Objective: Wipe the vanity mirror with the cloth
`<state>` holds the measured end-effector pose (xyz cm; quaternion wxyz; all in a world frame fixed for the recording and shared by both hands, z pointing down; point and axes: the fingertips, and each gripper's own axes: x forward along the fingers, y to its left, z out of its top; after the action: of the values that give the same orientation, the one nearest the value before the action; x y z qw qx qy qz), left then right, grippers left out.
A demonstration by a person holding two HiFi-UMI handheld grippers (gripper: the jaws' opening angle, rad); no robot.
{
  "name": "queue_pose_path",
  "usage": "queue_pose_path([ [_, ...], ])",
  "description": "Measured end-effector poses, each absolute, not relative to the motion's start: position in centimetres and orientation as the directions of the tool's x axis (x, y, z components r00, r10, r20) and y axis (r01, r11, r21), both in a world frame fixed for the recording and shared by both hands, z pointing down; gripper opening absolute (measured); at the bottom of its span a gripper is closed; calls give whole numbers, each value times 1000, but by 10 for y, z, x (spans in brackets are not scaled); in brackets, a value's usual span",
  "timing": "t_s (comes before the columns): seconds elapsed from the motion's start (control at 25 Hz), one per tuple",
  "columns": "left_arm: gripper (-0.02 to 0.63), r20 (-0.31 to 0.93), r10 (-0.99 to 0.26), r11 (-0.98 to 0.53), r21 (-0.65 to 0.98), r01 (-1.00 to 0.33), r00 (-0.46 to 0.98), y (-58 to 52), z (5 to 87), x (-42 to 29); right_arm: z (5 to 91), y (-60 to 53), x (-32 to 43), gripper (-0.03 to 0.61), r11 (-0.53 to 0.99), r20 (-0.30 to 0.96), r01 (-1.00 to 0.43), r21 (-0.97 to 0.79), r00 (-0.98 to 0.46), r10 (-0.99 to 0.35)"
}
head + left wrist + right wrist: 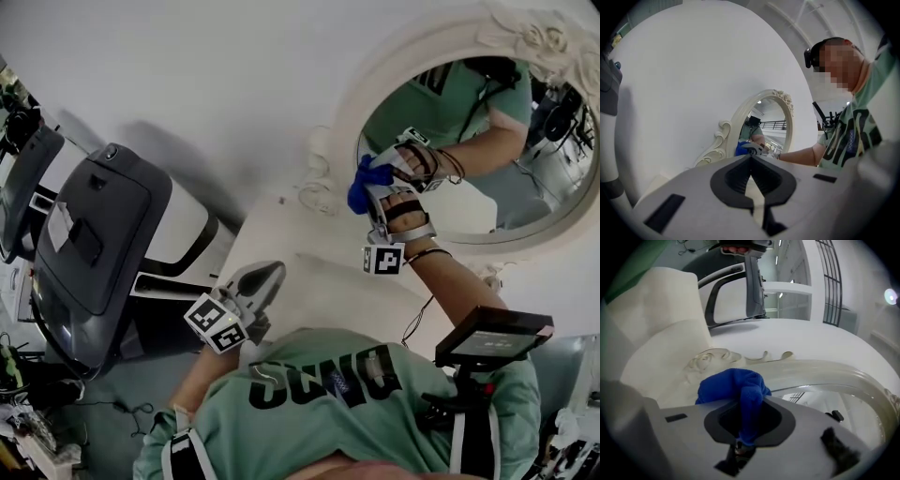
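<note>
The oval vanity mirror (487, 220) in its ornate cream frame (349, 122) stands against the white wall. My right gripper (375, 190) is shut on a bunched blue cloth (367, 176), which is pressed to the glass at the mirror's left edge. In the right gripper view the cloth (736, 389) bulges out of the shut gripper (749, 423), just short of the frame (811, 370) and the glass (834, 397). My left gripper (270, 274) is held low over the white vanity top (300, 234), shut and empty. Its view shows the mirror (766, 126) and cloth (742, 149) beyond the gripper (751, 160).
A dark grey and white machine (94, 239) stands at the left beside the vanity. A small screen on a stand (492, 335) sits at the lower right near my right forearm. The person's green shirt (347, 403) fills the bottom of the head view.
</note>
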<state>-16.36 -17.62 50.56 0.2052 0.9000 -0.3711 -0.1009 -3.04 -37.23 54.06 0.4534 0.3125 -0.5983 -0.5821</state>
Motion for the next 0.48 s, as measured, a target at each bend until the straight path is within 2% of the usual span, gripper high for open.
queue_pose_path([
  [0.2, 9, -43, -693, -660, 442, -608, 720, -172, 501, -152, 601, -361, -1, 48, 284, 355, 250, 926, -317, -879],
  [0.4, 9, -59, -679, -683, 416, -601, 732, -166, 489, -143, 615, -351, 12, 48, 388, 462, 283, 877, -281, -841],
  [0.48, 9, -66, -680, -687, 406, -603, 730, -163, 483, -144, 603, -343, 7, 49, 389, 464, 274, 879, -308, -831],
])
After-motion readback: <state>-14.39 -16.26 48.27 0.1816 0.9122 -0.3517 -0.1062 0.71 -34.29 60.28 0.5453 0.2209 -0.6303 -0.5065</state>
